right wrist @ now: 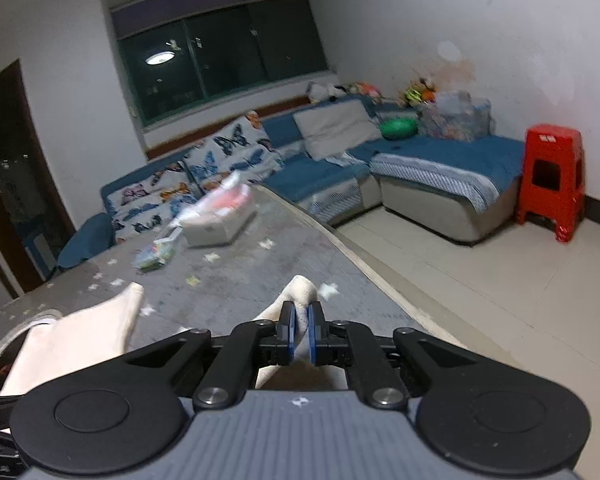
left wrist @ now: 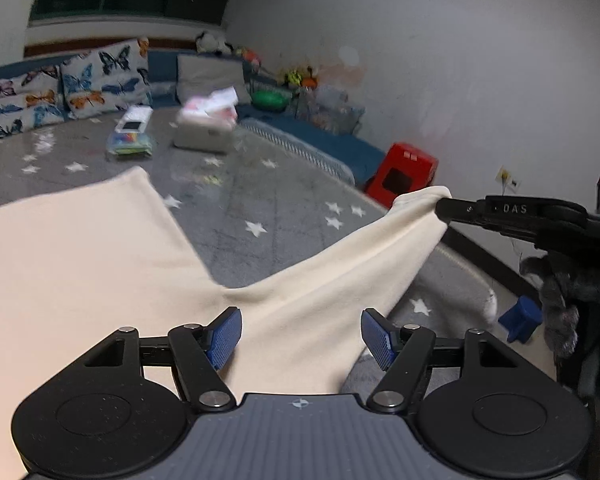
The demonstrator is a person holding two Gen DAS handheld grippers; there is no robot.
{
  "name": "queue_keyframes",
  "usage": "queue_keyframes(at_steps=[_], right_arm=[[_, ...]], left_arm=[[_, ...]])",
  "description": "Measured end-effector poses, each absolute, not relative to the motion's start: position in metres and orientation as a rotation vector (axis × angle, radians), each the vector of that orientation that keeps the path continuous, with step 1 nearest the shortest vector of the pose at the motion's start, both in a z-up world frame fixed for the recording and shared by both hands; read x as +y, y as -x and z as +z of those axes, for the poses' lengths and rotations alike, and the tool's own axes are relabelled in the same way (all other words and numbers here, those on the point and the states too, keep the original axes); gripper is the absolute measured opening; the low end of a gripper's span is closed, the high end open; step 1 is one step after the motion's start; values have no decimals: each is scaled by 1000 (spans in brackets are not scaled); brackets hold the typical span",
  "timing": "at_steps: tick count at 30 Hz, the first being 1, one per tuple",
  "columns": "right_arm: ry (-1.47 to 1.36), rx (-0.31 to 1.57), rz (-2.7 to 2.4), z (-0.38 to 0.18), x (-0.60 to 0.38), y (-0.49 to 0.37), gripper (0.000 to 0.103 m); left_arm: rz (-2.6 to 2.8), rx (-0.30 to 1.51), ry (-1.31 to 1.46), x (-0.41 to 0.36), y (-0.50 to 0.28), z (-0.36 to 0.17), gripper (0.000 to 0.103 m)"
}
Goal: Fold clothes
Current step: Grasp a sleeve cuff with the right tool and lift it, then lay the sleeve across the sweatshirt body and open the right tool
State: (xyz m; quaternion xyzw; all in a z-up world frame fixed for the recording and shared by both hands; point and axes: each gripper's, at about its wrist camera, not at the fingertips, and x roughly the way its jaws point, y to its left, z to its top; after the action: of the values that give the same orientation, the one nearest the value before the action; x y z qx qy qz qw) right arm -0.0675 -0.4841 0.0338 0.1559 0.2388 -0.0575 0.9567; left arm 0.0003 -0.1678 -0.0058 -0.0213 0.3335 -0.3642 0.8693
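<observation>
Ahead of your fingers lies a grey starred tabletop [right wrist: 260, 276]; on it, farther out, a white box [right wrist: 218, 228] and a colourful packet [right wrist: 156, 256]. Beyond: a blue sofa [right wrist: 440, 152], butterfly cushions [right wrist: 236, 148] and, right, a red stool [right wrist: 552, 180].

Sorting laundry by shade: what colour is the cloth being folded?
Plain cream cloth, clearest in the left wrist view.

We hold two alike grippers: the left gripper [left wrist: 301, 336] and right gripper [right wrist: 300, 334] have black linkage arms, silver pivot screws, blue ribbed pads, a grey ridged body (white crosshair mark at twelve o'clock).
</observation>
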Motion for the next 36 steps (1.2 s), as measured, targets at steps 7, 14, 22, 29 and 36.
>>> queue_keyframes(at_steps=[7,14,22,29,36], right_arm=[[-240,423,29,87,-447,71,6],[-154,383,260,138,-376,58,6],[-25,454,538,137,-265,35,6],[70,622,675,87,-191,24,7],[78,666,691,74,-200,35,17]], left_arm=[[-699,676,64,-101,32,6,72],[-642,672,88,-56,63,1,74],[-481,636,159,5,87,5,74],[-349,619,197,41,90,5,75],[-302,599,167,47,90,7,75]])
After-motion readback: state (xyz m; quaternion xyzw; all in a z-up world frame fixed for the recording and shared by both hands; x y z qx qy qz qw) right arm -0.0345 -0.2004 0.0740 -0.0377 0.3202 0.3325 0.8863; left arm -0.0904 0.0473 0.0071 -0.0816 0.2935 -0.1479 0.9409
